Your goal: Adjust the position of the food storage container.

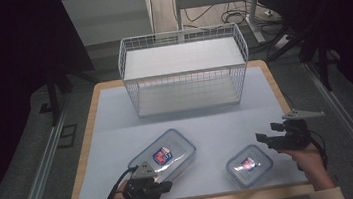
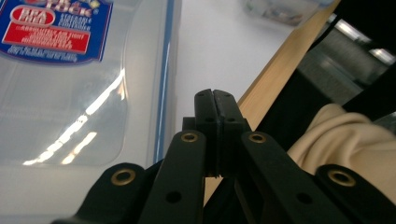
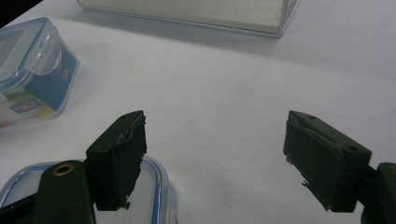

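The left gripper [image 1: 166, 185], jaws pressed together on nothing, sits beside the large container [image 1: 162, 156], while the right gripper [image 1: 266, 140] gapes wide near the small container [image 1: 249, 165], seemingly ready to grasp.

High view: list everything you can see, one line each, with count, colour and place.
Large container: one, clear with blue-trimmed lid and red-blue label, near left of the mat, beside the left gripper.
Small container: one, clear with blue-trimmed lid, near right of the mat.
Wire basket: one, white, two-tier, far middle of the mat.
Mat: one, pale grey, covering the tabletop.
Table: one, light wood edge showing around the mat.
Left gripper: one, black, near edge by the large container, jaws shut on nothing.
Right gripper: one, black, right of the small container, jaws open.
Hands: two, at the bottom edge, one on each gripper.
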`<move>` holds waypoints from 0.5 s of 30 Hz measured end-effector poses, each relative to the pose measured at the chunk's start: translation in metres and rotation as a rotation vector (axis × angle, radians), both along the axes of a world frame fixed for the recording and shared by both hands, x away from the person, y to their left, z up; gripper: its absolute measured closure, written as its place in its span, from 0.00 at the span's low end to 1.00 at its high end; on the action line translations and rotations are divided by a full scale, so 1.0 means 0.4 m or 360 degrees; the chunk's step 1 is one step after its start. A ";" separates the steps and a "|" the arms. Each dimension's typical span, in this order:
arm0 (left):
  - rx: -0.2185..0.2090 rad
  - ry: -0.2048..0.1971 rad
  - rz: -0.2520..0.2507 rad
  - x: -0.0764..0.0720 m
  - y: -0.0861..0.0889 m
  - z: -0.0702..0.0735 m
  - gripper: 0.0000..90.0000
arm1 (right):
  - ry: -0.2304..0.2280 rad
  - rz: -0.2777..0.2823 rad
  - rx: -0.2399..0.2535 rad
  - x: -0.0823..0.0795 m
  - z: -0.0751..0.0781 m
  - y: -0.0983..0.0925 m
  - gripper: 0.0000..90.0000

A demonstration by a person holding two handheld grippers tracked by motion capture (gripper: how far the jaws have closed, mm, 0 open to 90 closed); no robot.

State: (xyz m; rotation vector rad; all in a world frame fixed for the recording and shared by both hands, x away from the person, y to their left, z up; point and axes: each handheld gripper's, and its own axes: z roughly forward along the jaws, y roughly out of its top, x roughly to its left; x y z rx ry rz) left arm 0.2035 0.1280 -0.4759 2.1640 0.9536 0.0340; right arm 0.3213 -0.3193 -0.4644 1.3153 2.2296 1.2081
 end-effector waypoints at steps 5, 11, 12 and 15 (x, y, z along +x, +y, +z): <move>0.0044 0.0039 -0.0008 0.007 0.003 -0.018 1.00 | 0.0008 -0.0005 -0.0005 0.003 -0.005 0.000 0.23; 0.0056 0.0082 -0.0038 0.011 0.000 -0.032 1.00 | 0.0037 -0.0026 -0.0012 0.007 -0.016 -0.005 0.23; 0.0075 0.0084 -0.0042 0.011 -0.003 -0.035 1.00 | 0.0036 -0.0033 -0.0014 0.006 -0.015 -0.006 0.23; 0.0143 0.0080 -0.0037 0.015 -0.009 -0.047 1.00 | 0.0033 -0.0034 -0.0014 0.006 -0.014 -0.006 0.23</move>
